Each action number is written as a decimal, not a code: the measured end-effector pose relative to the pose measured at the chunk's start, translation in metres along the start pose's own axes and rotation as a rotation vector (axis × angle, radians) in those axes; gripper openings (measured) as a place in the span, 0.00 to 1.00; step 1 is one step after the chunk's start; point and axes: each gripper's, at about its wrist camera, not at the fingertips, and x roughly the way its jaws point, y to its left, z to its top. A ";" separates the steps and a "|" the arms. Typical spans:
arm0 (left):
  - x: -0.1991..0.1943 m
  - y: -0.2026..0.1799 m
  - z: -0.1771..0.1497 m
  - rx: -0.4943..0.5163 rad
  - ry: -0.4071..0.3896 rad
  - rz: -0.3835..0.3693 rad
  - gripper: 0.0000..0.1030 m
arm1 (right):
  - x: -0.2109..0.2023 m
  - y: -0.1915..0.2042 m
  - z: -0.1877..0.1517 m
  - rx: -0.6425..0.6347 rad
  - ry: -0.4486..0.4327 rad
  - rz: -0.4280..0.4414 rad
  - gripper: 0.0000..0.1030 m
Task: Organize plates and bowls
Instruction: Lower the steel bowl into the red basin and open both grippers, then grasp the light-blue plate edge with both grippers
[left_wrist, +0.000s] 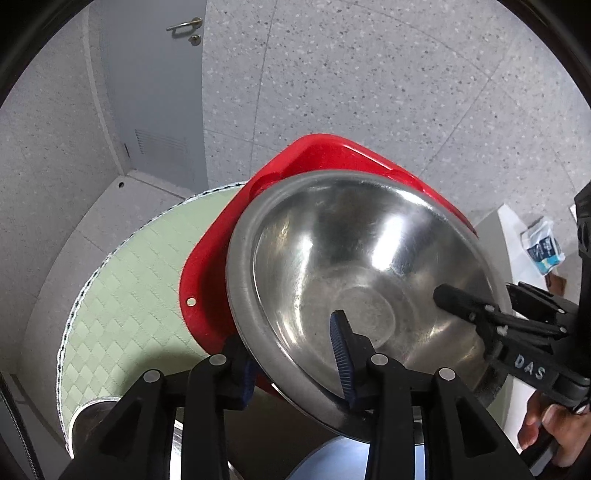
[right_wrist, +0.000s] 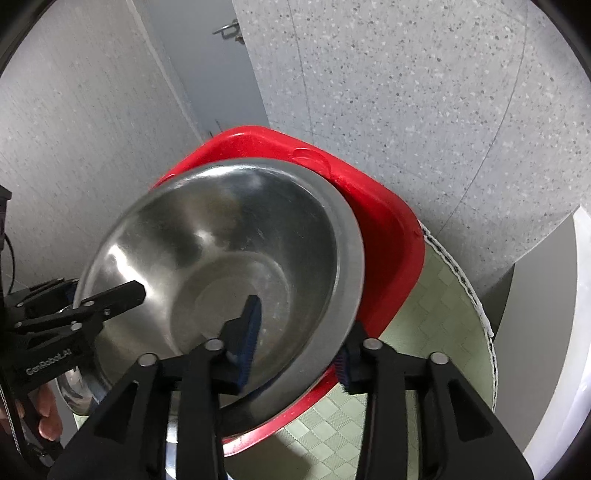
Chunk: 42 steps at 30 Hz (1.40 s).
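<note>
Both grippers grip the same steel bowl (left_wrist: 354, 280) together with the red plastic tray (left_wrist: 218, 254) it sits against, holding the pair tilted above a round tabletop covered by a pale green checked mat (left_wrist: 136, 280).

The left gripper (left_wrist: 295, 354) clamps the stack at its near edge: one finger (left_wrist: 341, 347) reaches inside the bowl, the other lies under the red tray, so rim and tray are pinched between them. The right gripper (right_wrist: 295, 350) does the same on the opposite side, with its inner finger (right_wrist: 249, 332) in the bowl and its outer one below the tray's rim (right_wrist: 388, 236).

Each camera also catches the other gripper reaching in over the bowl's rim.

Below the stack, part of another metal dish (left_wrist: 92, 417) and a pale blue plate (left_wrist: 343, 458) show at the bottom of the left view. A grey door (left_wrist: 151, 85) stands in the speckled wall behind.
</note>
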 end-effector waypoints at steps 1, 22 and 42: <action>0.001 0.002 0.001 -0.001 0.000 -0.006 0.40 | -0.001 -0.001 0.000 0.005 0.001 0.020 0.49; -0.086 0.013 -0.072 0.022 -0.160 0.031 0.93 | -0.082 -0.014 -0.045 0.092 -0.120 0.004 0.88; -0.121 -0.001 -0.238 -0.074 -0.046 0.100 0.73 | -0.033 0.013 -0.132 0.038 0.095 0.035 0.85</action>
